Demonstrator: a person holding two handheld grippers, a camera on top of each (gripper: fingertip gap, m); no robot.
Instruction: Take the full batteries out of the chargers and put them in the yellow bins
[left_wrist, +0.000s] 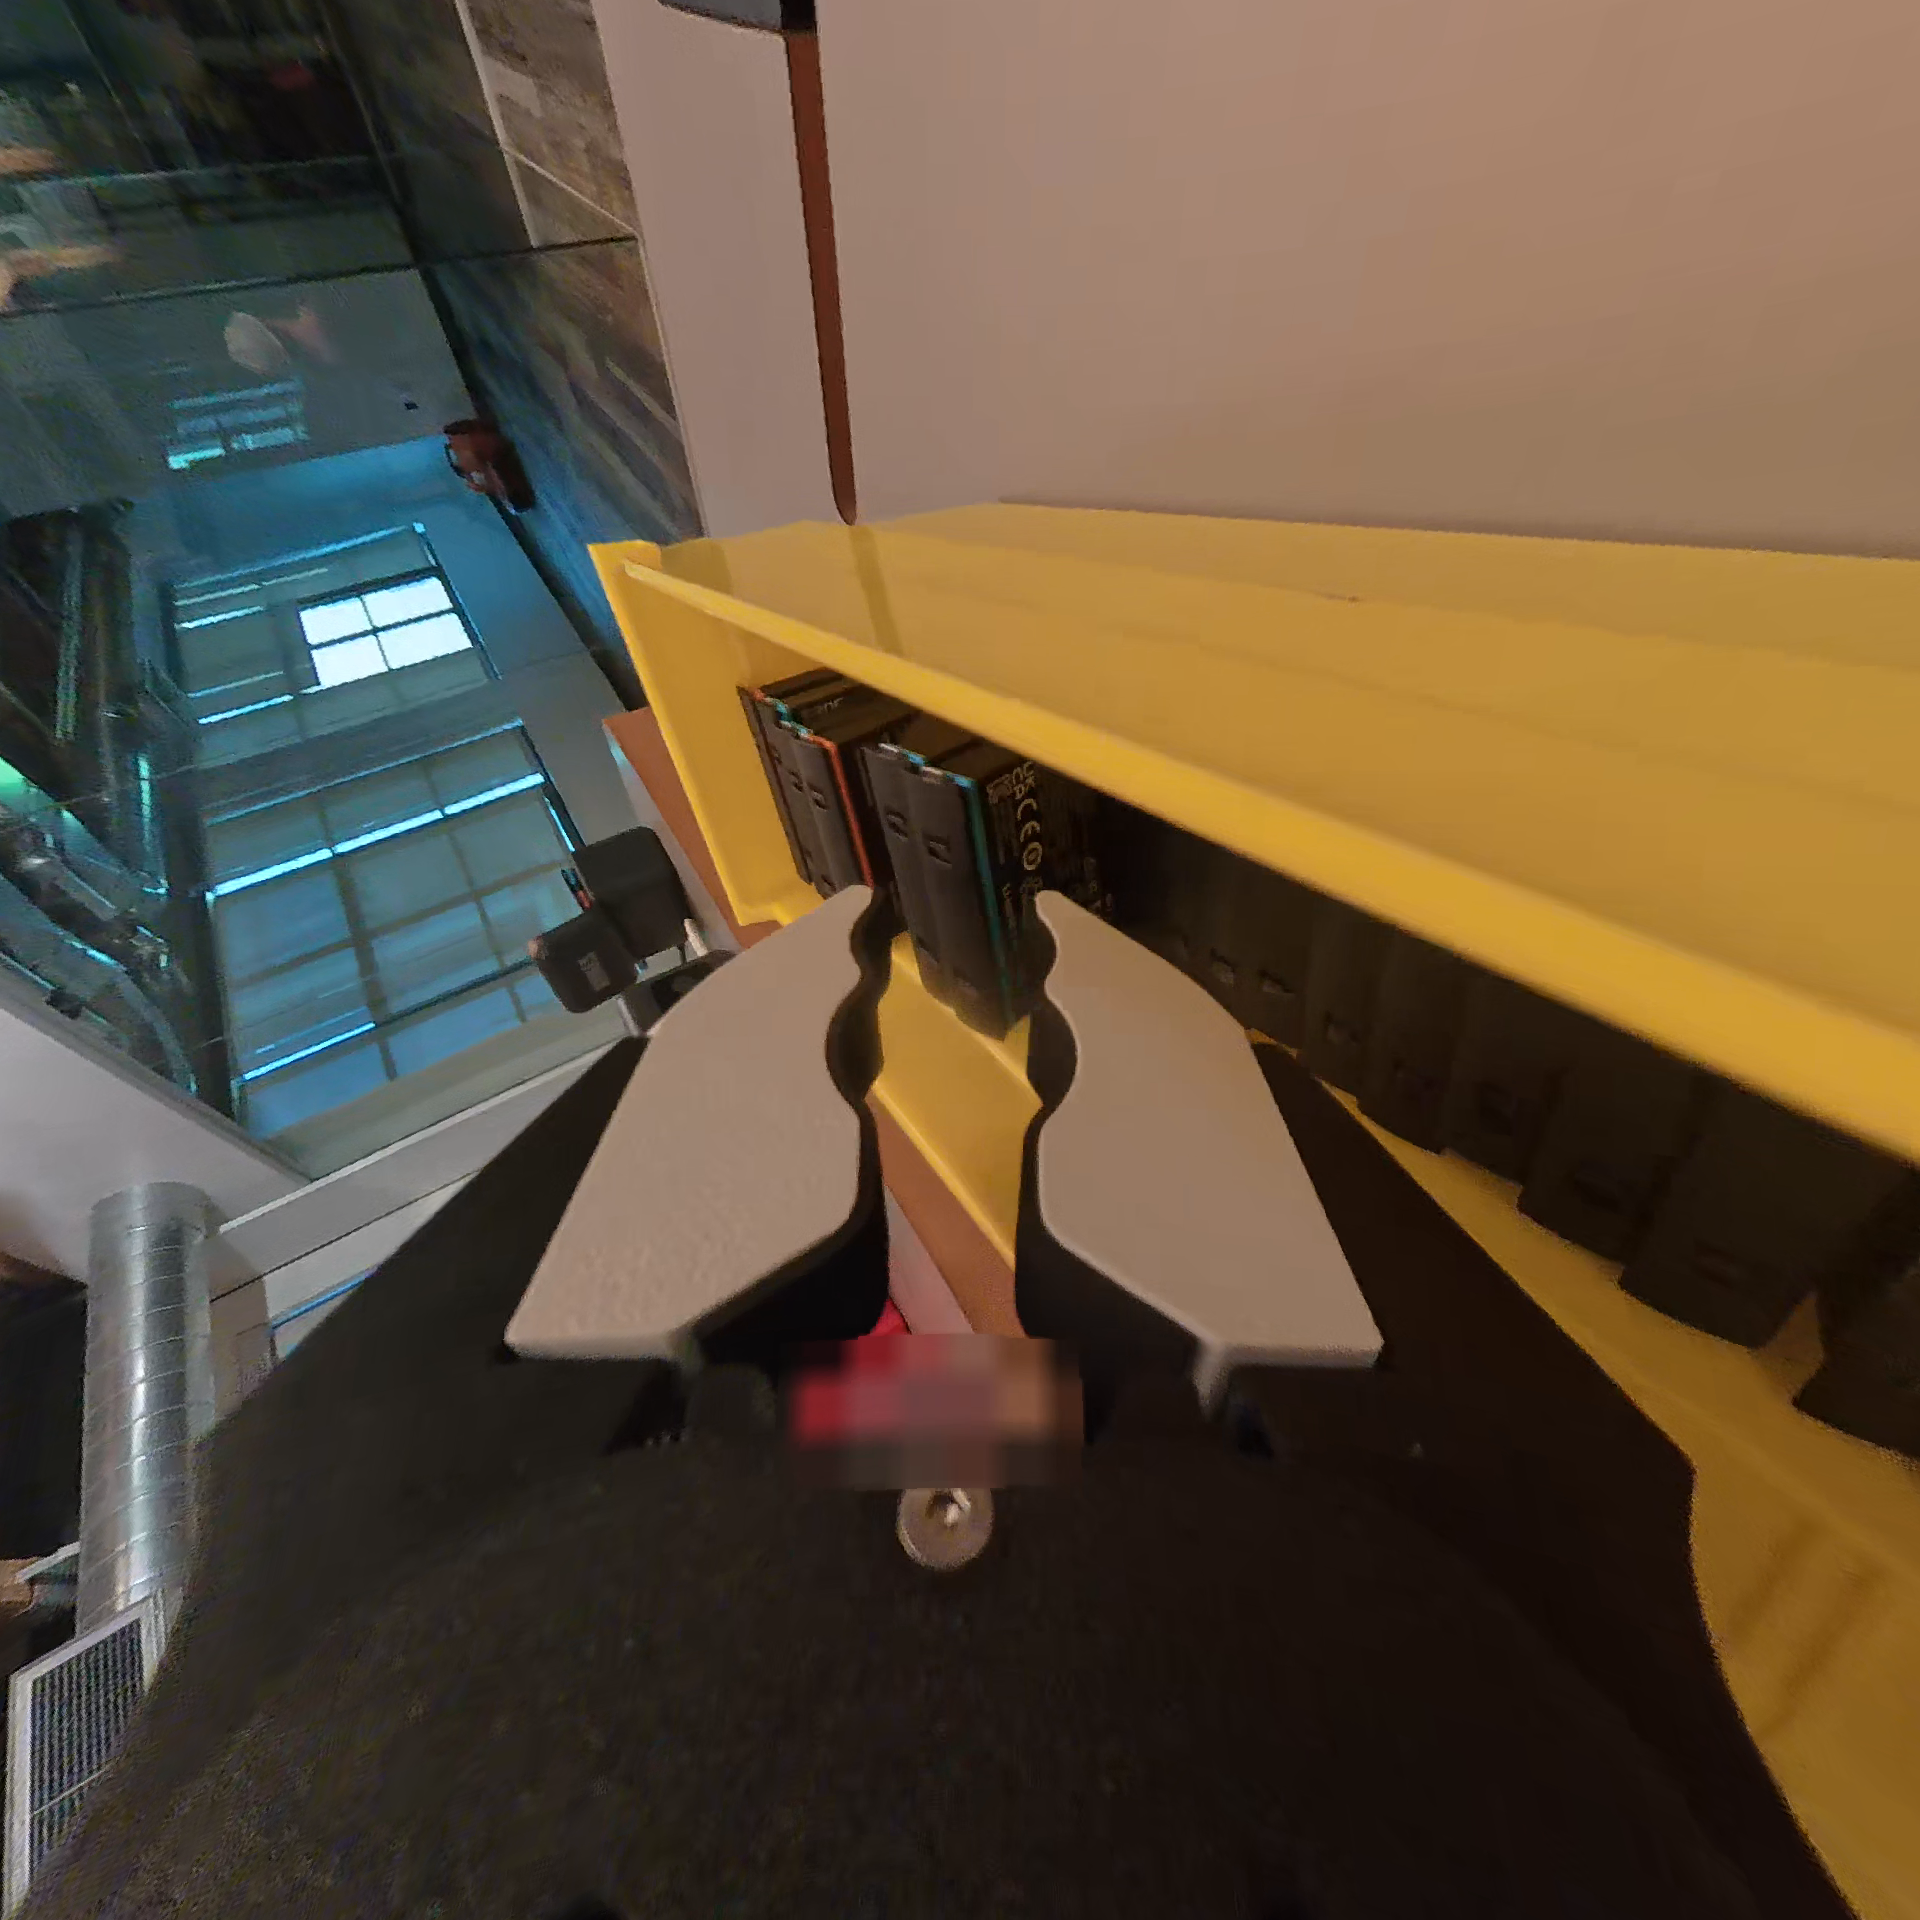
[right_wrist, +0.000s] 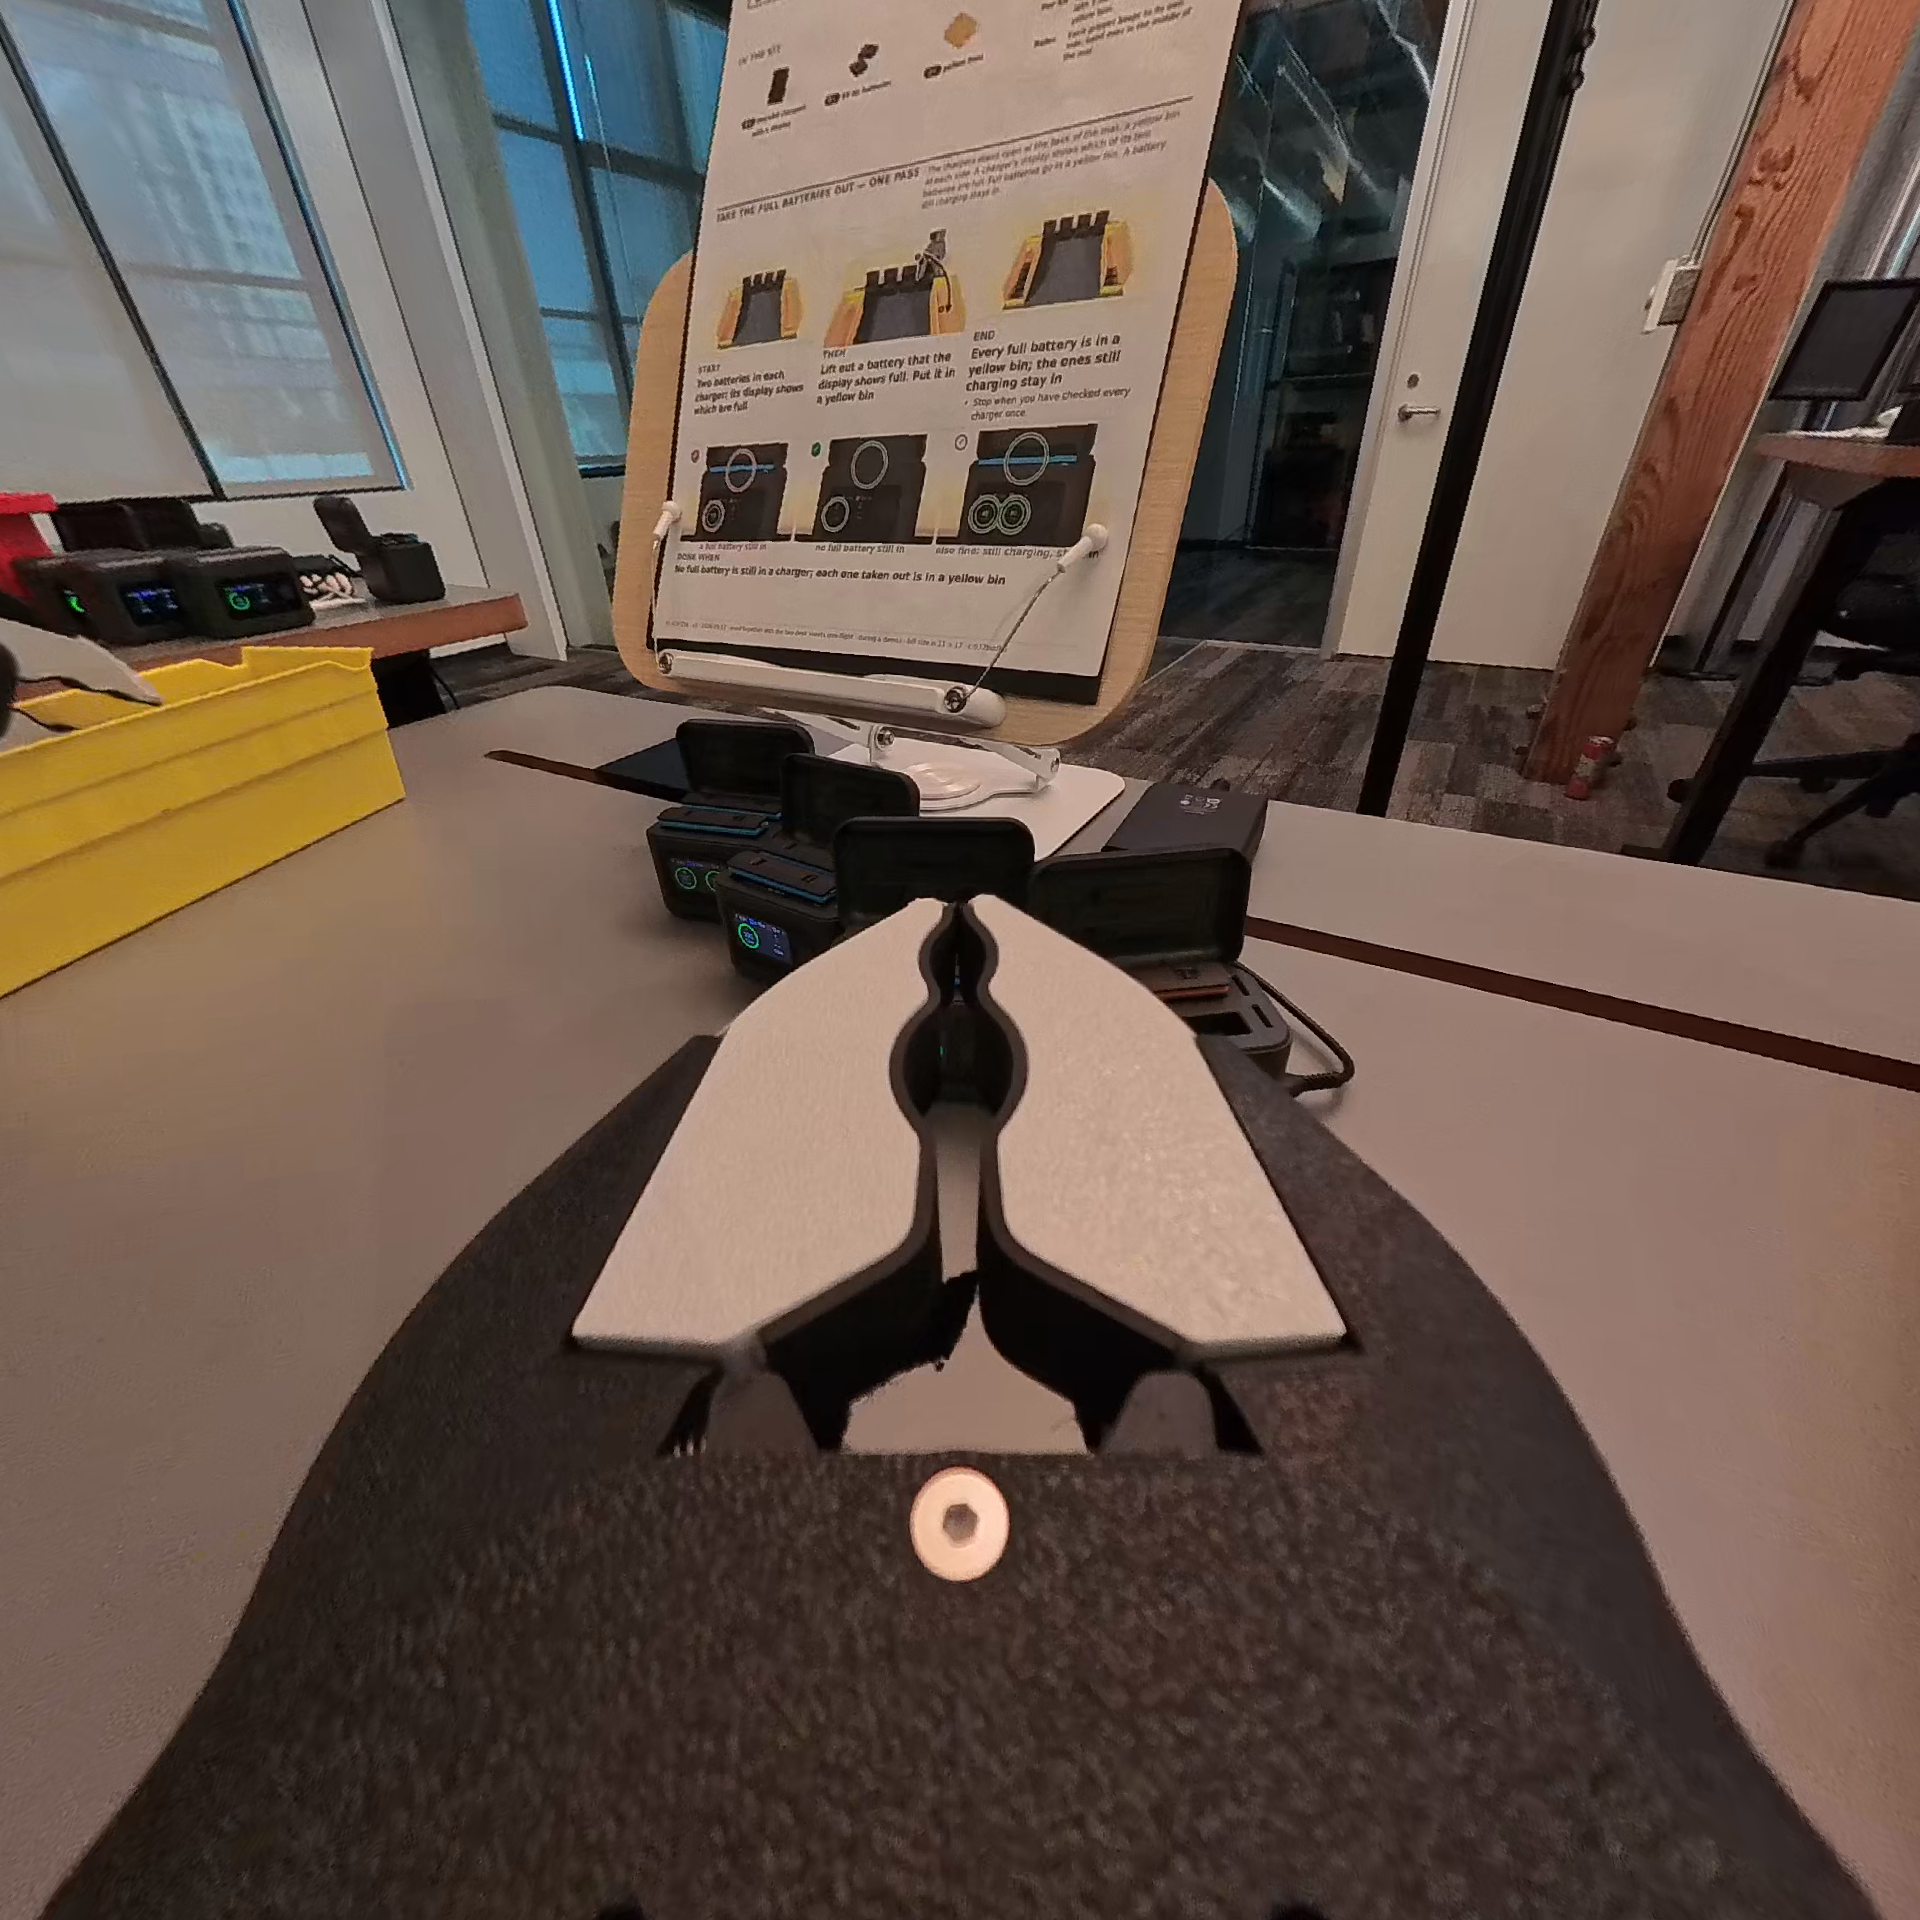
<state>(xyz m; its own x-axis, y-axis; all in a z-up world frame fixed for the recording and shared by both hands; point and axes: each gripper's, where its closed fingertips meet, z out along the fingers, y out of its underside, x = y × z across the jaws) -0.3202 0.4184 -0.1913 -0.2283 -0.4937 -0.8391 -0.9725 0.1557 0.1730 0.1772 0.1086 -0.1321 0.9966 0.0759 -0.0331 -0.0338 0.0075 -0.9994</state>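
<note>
Grey worktop (right_wrist: 312, 1091) carried, from nine o'clock to three o'clock in the right wrist view, a yellow bin (right_wrist: 177, 769), a cluster of open-lidded chargers (right_wrist: 790, 883) at twelve o'clock, and a stand with an instruction sheet (right_wrist: 935, 364) behind them. Right tool (right_wrist: 958, 914) had its tips nearly touching, gripping nothing visible. In the left wrist view, the left tool (left_wrist: 956, 914), parted and empty, flanked a battery (left_wrist: 966, 894) standing in the yellow bin's (left_wrist: 1351, 862) row of batteries (left_wrist: 1558, 1122), which ran toward four o'clock.
</note>
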